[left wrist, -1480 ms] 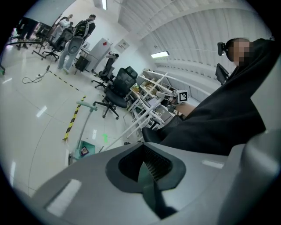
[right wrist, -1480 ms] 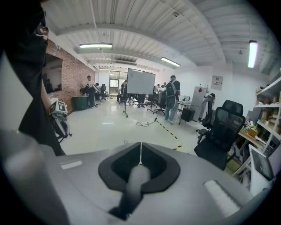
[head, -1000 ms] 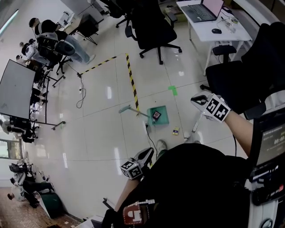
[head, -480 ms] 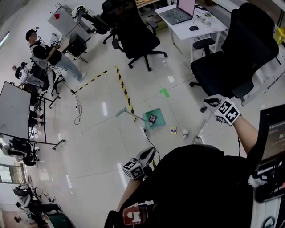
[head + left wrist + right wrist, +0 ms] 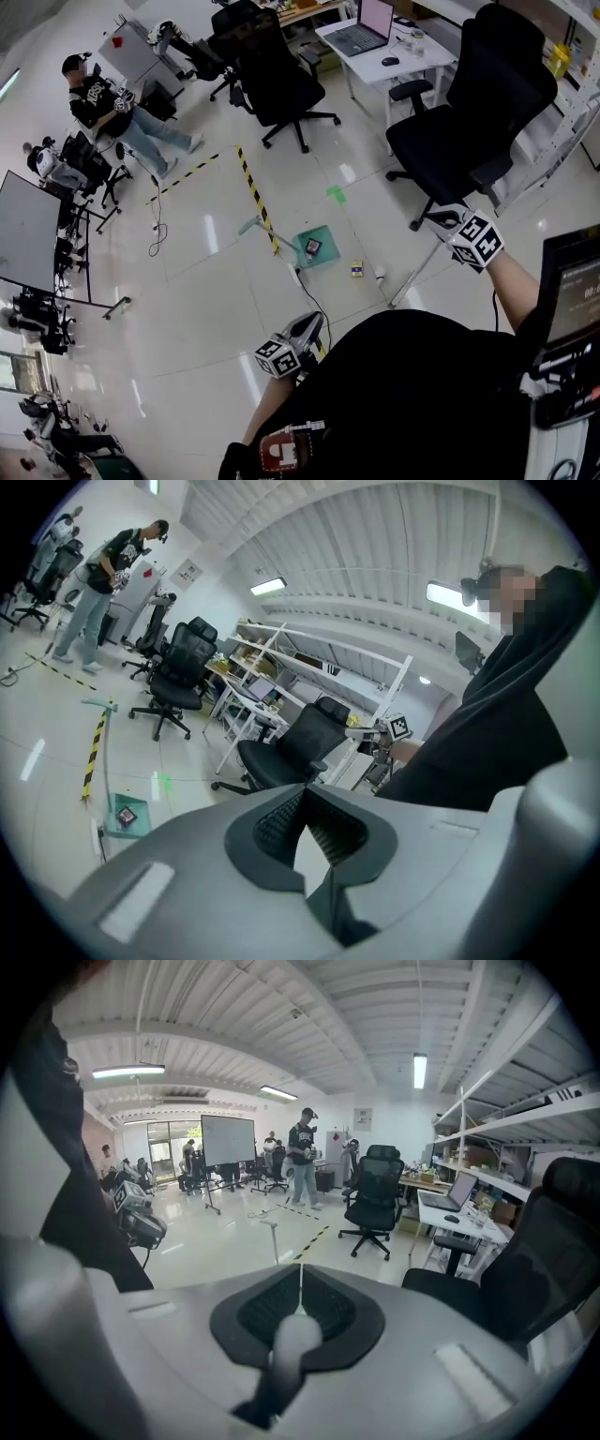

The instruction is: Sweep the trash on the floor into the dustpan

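Right gripper view shows your right gripper [image 5: 301,1274] clamped on the white broom handle [image 5: 296,1338]. Your left gripper [image 5: 303,797] is closed and empty. Set the broom behind the yellow scrap [image 5: 357,269], then push low and steadily toward the green dustpan [image 5: 326,241] nearby.

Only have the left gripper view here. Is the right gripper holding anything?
Observer: Yes. In its own view the right gripper is shut on a white handle.
Operator: Any trash outside the pan? I can't see any from here.
Observer: Two bits. The head view shows a yellow piece and a white piece on the floor beside the dustpan, on the right gripper's side.
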Available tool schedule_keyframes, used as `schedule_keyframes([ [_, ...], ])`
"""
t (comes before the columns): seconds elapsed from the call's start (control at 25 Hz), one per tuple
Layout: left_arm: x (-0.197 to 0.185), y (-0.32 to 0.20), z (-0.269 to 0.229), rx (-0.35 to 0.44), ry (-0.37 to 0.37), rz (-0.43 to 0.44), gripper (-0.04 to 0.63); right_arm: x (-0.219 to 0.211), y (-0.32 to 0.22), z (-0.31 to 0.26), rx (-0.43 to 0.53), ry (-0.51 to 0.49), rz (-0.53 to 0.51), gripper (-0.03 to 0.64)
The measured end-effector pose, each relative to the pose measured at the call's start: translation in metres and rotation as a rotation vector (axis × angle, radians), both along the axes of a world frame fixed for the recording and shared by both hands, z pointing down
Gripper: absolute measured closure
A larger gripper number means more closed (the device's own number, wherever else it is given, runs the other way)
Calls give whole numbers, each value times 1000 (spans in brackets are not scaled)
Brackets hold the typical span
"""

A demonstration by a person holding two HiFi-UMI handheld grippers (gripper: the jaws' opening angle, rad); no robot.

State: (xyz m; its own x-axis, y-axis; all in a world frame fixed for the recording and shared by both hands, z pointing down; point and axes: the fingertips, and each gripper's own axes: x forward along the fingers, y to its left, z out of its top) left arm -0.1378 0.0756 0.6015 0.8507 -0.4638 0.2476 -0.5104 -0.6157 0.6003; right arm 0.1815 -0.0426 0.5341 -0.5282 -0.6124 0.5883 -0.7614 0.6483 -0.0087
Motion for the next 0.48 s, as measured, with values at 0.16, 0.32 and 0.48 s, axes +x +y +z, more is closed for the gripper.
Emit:
schedule_keyframes([
  [0.16, 29, 22, -12, 22, 1, -65, 595, 20, 27, -8, 3, -47, -37, 612],
  [0.32, 79, 57, -8, 9, 7, -113, 595, 41, 56, -9, 18, -77, -100, 612],
  [0.48, 131, 91, -15, 13, 6, -89, 595, 70, 75, -6, 10, -96, -118, 612],
])
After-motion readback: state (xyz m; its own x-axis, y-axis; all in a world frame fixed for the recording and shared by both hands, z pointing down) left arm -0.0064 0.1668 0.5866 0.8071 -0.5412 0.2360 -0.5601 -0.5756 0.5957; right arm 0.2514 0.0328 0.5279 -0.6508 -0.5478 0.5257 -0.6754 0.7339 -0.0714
